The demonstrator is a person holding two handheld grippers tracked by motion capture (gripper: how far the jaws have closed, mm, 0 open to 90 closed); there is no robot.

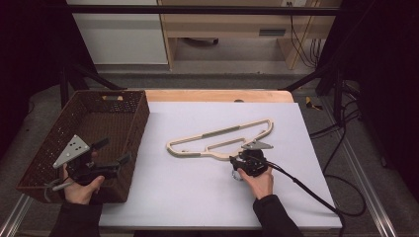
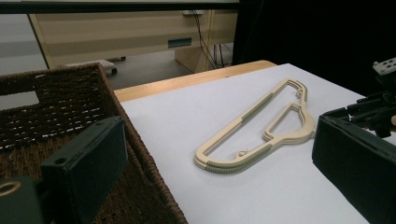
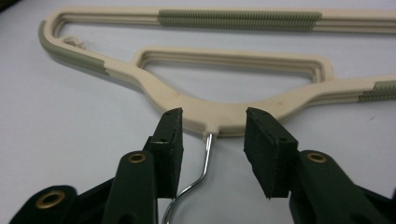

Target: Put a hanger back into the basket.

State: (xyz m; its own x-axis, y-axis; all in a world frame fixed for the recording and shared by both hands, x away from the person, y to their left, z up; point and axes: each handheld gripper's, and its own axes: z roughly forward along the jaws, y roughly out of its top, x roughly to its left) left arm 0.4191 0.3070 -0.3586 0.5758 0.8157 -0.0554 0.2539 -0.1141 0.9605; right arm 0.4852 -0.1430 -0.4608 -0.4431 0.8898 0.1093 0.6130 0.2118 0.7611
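A: Right tongs [image 3: 212, 122]: parted, straddling the metal hook [image 3: 198, 179] of the hanger [image 3: 219, 116], gripping nothing yet. Close on the neck squarely.

B: Left tongs [image 1: 112, 151]: parted, unladen, over the basket [image 1: 131, 106]. The hanger lies flat mid-surface [image 1: 188, 187]; lift it level.

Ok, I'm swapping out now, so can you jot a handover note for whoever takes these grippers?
Left gripper: open, empty, over the wicker basket.
Right gripper: open, down at the stack of wooden hangers, jaws either side of the neck where the metal hook comes out; not yet gripping.
Hangers lie flat on the white table.
Done: nothing moved.
Left: grip and lift the hangers, probably into the basket.
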